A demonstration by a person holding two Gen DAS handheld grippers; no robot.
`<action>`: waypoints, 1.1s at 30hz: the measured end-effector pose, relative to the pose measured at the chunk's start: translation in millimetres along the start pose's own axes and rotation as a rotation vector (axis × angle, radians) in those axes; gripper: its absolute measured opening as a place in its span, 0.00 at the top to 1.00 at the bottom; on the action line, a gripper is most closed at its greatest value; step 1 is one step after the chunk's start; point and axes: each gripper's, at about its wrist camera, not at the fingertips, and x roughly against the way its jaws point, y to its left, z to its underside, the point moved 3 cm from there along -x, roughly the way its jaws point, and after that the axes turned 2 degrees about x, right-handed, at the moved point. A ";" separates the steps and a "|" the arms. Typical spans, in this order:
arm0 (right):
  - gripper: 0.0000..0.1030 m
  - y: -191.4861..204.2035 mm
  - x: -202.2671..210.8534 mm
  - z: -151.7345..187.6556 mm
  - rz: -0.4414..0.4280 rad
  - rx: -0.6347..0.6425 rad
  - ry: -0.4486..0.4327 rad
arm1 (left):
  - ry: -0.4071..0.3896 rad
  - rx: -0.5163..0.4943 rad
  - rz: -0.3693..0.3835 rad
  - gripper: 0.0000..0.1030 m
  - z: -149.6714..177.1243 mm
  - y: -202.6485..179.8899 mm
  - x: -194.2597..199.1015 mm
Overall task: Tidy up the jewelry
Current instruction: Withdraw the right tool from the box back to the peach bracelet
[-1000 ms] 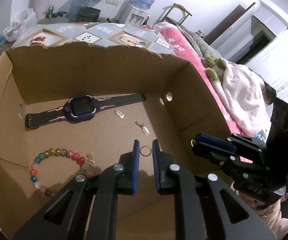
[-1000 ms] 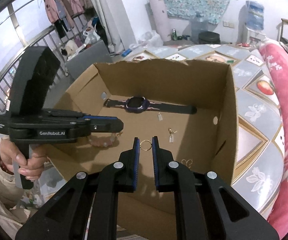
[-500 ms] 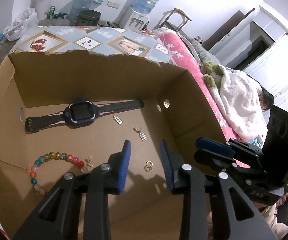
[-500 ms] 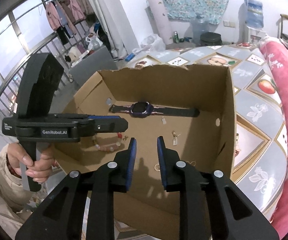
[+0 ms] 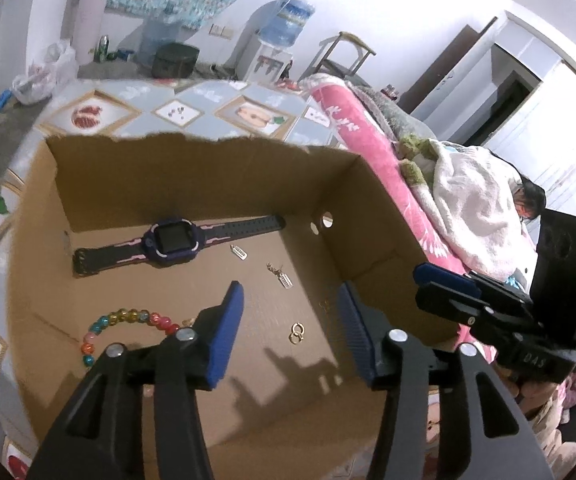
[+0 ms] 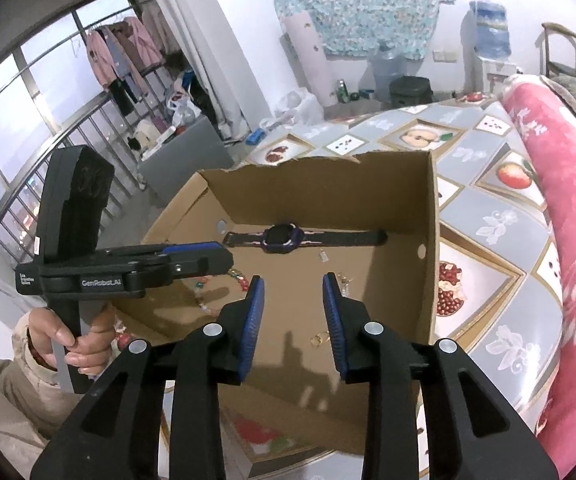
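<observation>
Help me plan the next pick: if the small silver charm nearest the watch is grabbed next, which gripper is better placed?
Probably the left gripper: its jaws are opening with nothing between them, and the charm lies just beyond them on the box floor. The right gripper looks farther from it.

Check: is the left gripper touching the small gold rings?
Apart. Left wrist view: small gold rings lie on cardboard box floor beyond left gripper's opening jaws.
</observation>
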 end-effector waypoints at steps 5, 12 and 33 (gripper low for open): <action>0.59 14.0 32.8 12.3 -0.012 0.020 -0.068 | -0.071 -0.076 -0.004 0.41 19.2 -12.1 45.6; 0.33 38.7 82.9 49.1 -0.070 0.085 -0.135 | -0.073 -0.176 -0.049 0.18 71.4 -15.8 107.5; 0.22 69.2 -20.3 148.3 0.076 0.033 0.245 | 0.248 -0.212 -0.498 0.10 181.5 29.9 23.9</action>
